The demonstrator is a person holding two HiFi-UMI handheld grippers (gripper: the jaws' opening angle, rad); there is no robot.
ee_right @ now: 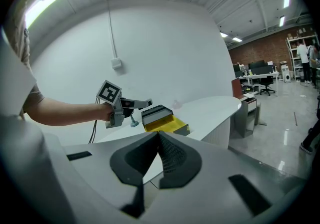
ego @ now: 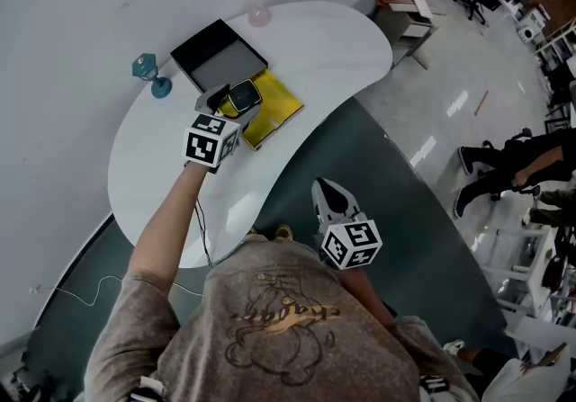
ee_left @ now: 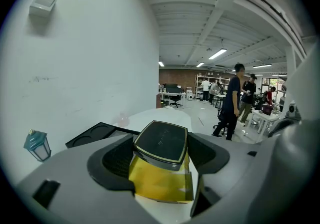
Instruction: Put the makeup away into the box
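A black makeup compact with gold trim sits between the jaws of my left gripper, which is shut on it. In the head view the left gripper holds the compact just above a flat yellow box on the white table. An open black box with round recesses lies just beyond, and it also shows in the left gripper view. My right gripper hangs off the table's near edge, shut with nothing in it. In the right gripper view the yellow box shows under the held compact.
A small blue lantern ornament stands at the table's far left edge by the white wall. A pink object lies at the far edge. A cable trails over the near edge. People and desks fill the hall to the right.
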